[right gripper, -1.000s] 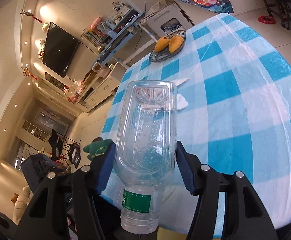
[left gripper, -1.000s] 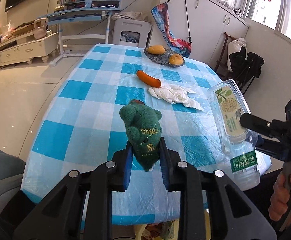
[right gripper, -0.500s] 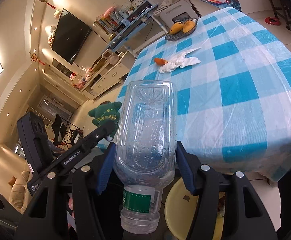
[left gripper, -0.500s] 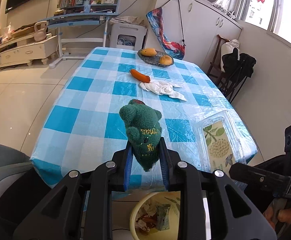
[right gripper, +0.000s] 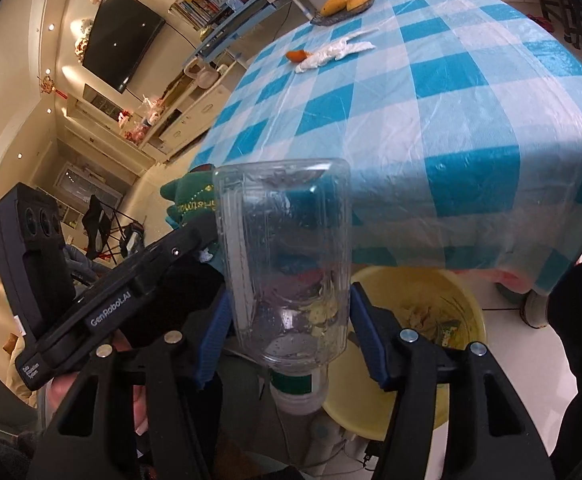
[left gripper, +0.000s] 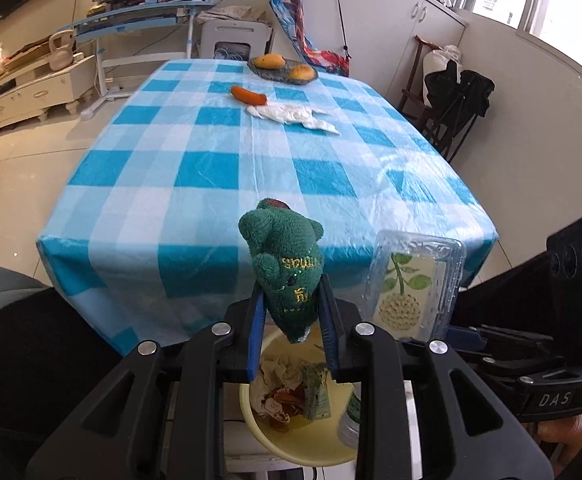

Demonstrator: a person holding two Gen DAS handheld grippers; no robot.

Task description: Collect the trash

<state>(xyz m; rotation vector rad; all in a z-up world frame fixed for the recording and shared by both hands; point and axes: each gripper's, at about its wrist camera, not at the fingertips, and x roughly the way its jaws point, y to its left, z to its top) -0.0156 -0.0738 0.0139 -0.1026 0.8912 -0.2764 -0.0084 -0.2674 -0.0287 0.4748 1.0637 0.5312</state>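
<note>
My left gripper (left gripper: 291,320) is shut on a green plush toy (left gripper: 285,264) and holds it in front of the table's near edge, above a yellow bin (left gripper: 311,436) with trash in it. My right gripper (right gripper: 287,332) is shut on a clear plastic bottle (right gripper: 287,256), held neck down beside the left gripper; the bottle also shows in the left wrist view (left gripper: 411,284). The bin shows in the right wrist view (right gripper: 447,304) just below the bottle. A crumpled white tissue (left gripper: 295,114) lies far on the table.
The table has a blue checked cloth (left gripper: 219,168). An orange carrot (left gripper: 249,95) lies by the tissue, and a dark plate with two mangoes (left gripper: 283,69) stands at the far edge. A dark chair (left gripper: 455,100) stands to the right of the table.
Both grippers have pulled back from over the table and come lower, with the toy and the bottle still held. The yellow bin has come into view below them.
</note>
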